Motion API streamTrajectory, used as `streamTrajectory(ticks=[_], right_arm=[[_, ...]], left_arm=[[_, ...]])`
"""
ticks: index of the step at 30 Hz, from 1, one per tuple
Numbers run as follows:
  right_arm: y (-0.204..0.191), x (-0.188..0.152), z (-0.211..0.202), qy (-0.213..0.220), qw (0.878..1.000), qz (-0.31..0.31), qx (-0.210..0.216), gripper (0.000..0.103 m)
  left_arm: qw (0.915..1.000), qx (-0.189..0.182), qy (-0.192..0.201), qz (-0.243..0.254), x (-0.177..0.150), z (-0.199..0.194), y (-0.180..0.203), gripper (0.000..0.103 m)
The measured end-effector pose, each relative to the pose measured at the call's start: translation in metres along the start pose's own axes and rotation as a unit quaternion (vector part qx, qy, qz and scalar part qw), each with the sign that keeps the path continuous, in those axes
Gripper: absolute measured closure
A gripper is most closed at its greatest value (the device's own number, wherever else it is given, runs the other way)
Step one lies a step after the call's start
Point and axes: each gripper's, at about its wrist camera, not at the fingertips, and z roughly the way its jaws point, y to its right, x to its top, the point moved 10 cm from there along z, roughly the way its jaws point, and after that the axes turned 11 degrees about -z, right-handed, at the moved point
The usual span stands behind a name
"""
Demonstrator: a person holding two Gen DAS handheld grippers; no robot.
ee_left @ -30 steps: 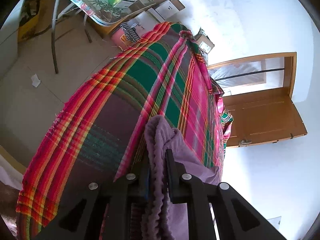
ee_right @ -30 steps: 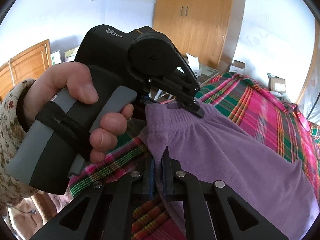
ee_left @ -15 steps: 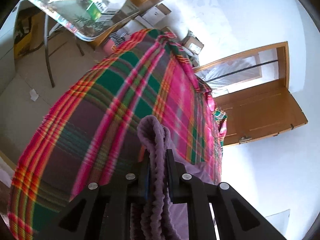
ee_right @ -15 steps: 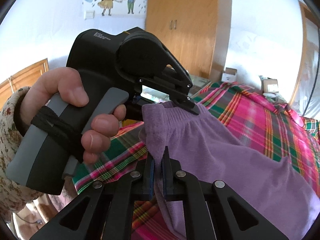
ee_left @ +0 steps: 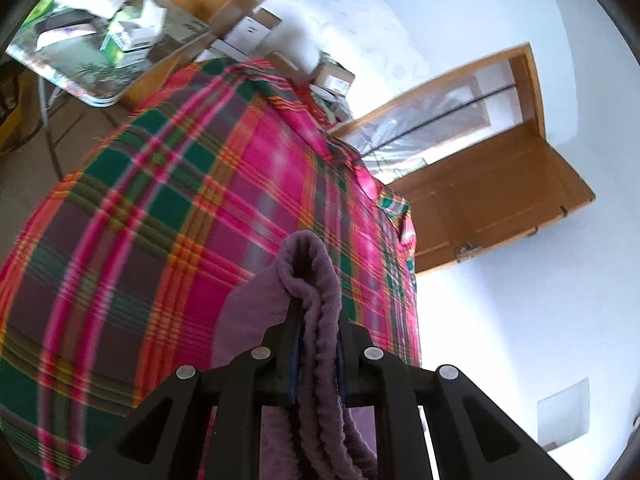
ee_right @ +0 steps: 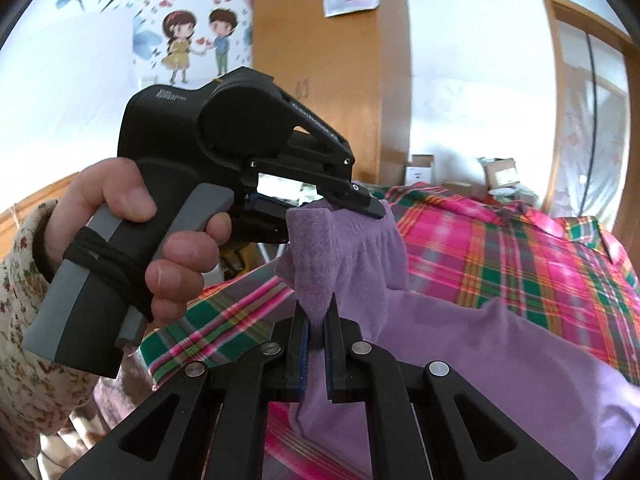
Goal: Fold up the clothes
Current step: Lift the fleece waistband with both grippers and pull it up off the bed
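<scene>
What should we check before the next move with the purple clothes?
1. Left gripper has the purple garment pinched: ok, the gathered edge sits between its fingers.
2. Right gripper has it too: ok, a fold of cloth is clamped between its blue pads.
3. The two grips are close together on one edge: ok, the left gripper shows just above in the right wrist view.
4. Rest of the garment lies on the plaid bedspread: ok, it trails to the right.
5. Garment lies smooth: not ok, it bunches near the grips.
6. Far end of the garment: cannot tell, it runs out of view.
</scene>
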Motion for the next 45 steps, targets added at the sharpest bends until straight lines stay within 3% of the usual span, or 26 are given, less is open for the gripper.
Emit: streamTrajectory(ticks=[28, 45], right_arm=[[0.105, -0.051, -0.080, 0.005, 0.991, 0.087, -0.097, 0.097], [0.135, -0.104, -0.098, -0.038, 0.983, 0.137, -0.119, 0.097]], left_arm=[[0.9935, -0.015, -0.100, 0.052, -0.076, 0.104, 0.088, 0.089], [0.9840, 0.014, -0.169, 0.056, -0.123, 0.166, 0.091, 0.089]])
